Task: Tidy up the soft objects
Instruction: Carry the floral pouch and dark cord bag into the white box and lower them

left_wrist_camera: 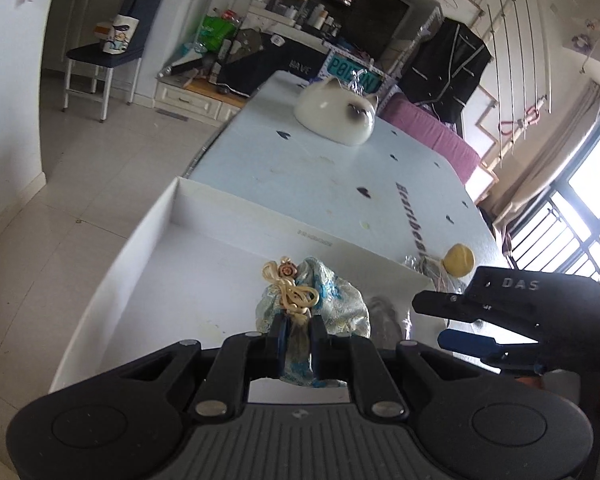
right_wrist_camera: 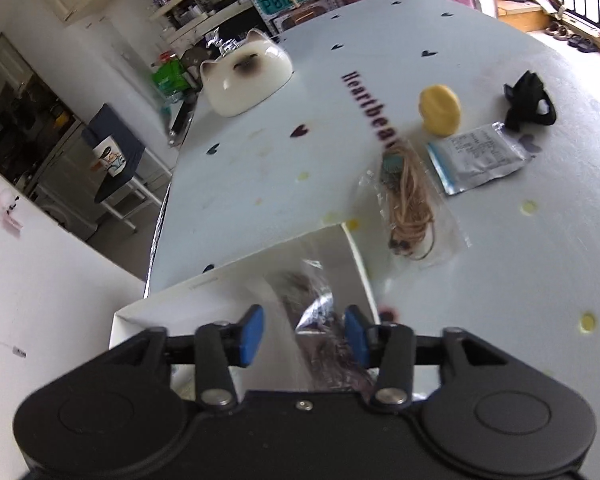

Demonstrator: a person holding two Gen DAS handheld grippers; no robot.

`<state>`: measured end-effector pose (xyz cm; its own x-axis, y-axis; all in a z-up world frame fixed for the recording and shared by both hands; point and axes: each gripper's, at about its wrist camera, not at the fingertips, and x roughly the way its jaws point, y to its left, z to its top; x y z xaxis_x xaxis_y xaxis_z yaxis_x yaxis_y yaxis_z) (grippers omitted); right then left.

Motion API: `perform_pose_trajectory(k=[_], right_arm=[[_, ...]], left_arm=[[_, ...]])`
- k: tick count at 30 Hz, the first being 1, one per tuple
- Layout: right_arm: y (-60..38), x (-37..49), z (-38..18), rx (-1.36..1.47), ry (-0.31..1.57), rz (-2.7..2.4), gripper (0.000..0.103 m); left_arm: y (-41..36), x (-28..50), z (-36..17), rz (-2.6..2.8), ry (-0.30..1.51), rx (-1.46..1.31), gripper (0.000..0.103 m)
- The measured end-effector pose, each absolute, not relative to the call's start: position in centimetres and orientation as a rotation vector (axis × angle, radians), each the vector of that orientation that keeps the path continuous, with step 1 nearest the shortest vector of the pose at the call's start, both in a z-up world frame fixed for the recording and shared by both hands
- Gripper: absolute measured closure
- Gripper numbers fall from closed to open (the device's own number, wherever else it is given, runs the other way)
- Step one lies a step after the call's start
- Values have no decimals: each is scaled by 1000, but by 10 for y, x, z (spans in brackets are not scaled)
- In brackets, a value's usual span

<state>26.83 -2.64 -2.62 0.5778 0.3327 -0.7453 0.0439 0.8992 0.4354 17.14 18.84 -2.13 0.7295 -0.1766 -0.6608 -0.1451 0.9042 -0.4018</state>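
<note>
Pale blue heart-print tablecloth (right_wrist_camera: 480, 240) w/ white box (left_wrist_camera: 148, 248), cluttered rm.

Both tools are matte black plastic. The left gripper (left_wrist_camera: 296, 344) has round silver pivot screws, a ribbed grey centre panel and two circular recesses. The right gripper (right_wrist_camera: 304, 334) carries bright blue pads (right_wrist_camera: 252, 334); white "DAS" lettering marks its side.

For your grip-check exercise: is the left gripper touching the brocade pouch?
Touching. The left wrist view shows the left gripper clamped on the brocade pouch.
</note>
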Motion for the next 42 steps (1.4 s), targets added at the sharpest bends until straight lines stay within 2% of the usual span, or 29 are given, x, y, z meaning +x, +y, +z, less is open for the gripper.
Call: perform_pose_trajectory(k=[4,12,21,25,32,42], right_arm=[[-28,264,-23,414,932,246,55],[-30,248,-16,279,949,385,83],[-4,242,-46,98,1009,447,100],[-3,247,-50,70,975,421,101],[-10,243,-28,21,868,406,100],[6,255,-47,-112,933,402,99]], left_arm=[[185,184,-34,-14,808,-431,91],[175,199,-47,-53,835,-451,91],[178,215,-50,-21,833,-472,91],[178,218,-51,-21,843,-466,91],[177,227,-51,-33,857,-447,90],[175,233,-51,-73,886,-399,90]])
